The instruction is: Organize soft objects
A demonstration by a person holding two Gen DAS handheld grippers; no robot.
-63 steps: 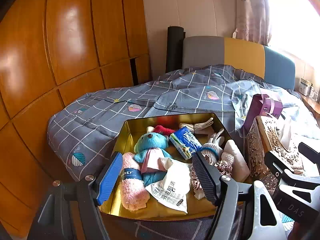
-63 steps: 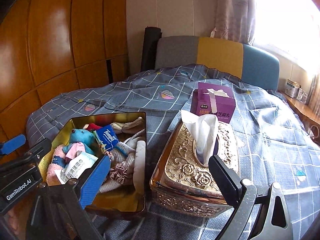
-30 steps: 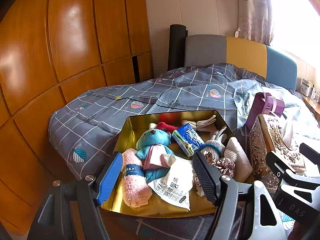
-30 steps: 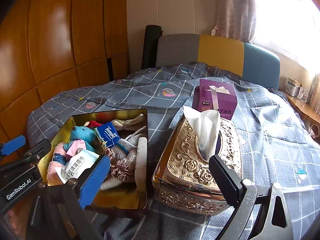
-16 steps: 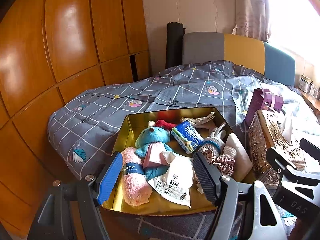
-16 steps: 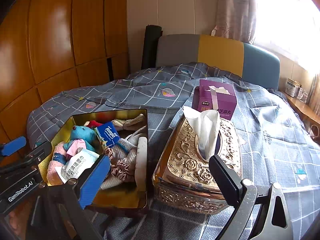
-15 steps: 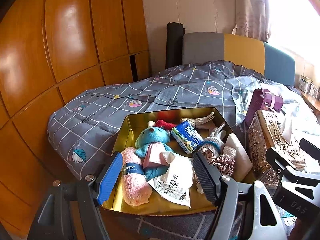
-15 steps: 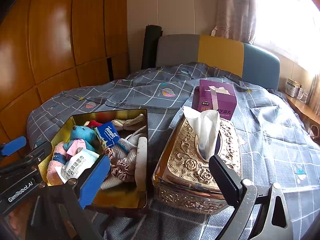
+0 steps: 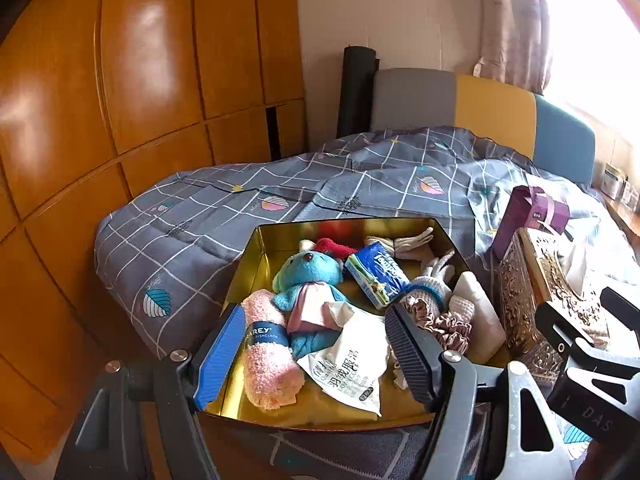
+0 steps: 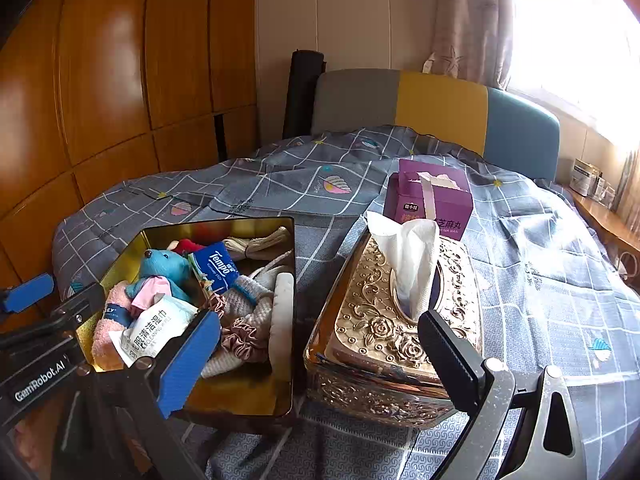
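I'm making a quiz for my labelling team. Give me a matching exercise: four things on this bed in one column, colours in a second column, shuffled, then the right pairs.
Things:
1. plush mouse toy in the gold metal tin
2. rolled fluffy towel
3. cardboard carton behind the ornate tissue box
4. satin scrunchie

Colours:
A. purple
B. dusty mauve
C. turquoise
D. pink

Pairs: 1-C, 2-D, 3-A, 4-B
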